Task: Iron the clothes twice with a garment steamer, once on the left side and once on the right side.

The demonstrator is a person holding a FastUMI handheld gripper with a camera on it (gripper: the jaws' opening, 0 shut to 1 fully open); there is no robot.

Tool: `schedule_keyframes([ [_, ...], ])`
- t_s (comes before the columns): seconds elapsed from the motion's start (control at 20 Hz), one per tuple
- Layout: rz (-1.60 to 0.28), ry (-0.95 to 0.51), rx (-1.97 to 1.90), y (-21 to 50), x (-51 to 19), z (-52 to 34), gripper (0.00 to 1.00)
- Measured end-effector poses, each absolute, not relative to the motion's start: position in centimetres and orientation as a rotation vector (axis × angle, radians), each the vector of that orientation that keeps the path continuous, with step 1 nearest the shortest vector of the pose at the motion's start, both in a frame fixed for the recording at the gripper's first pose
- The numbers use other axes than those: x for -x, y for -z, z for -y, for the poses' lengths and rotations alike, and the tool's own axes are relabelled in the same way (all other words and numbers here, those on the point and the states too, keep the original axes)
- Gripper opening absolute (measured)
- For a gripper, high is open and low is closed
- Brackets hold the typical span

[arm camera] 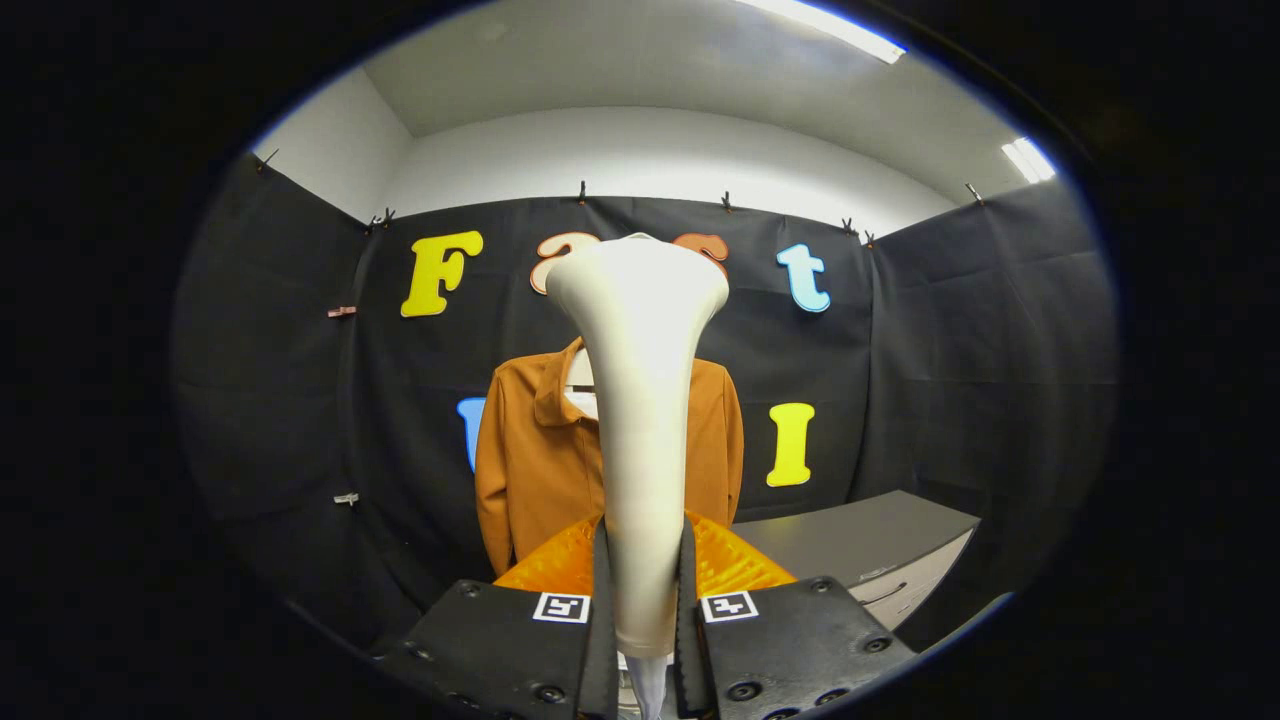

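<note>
A cream garment steamer (640,400) stands upright between my fingers, its handle clamped from both sides and its flared head rising above. My gripper (640,590) is shut on that handle. Beyond the steamer hangs an orange-brown collared jacket (535,470) against the black cloth wall, facing me. The steamer hides the jacket's middle, so its left half and a strip of its right side (718,450) show on either side. The steamer head is still well short of the fabric.
A grey cabinet (870,545) with a drawer front stands to the right of the jacket, lower down. Black cloth walls close the booth on the left, back and right. White ceiling with light strips above.
</note>
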State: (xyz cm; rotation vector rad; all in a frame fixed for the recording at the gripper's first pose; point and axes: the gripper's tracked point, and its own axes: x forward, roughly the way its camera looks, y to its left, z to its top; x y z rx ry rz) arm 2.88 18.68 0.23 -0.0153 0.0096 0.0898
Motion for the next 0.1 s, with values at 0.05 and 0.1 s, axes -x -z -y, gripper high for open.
schedule_keyframes([
  [0.05,-0.01,-0.094,0.016,-0.28,-2.74,-18.8,0.26],
  [0.1,-0.01,-0.096,0.017,-0.31,-2.85,-18.85,0.26],
])
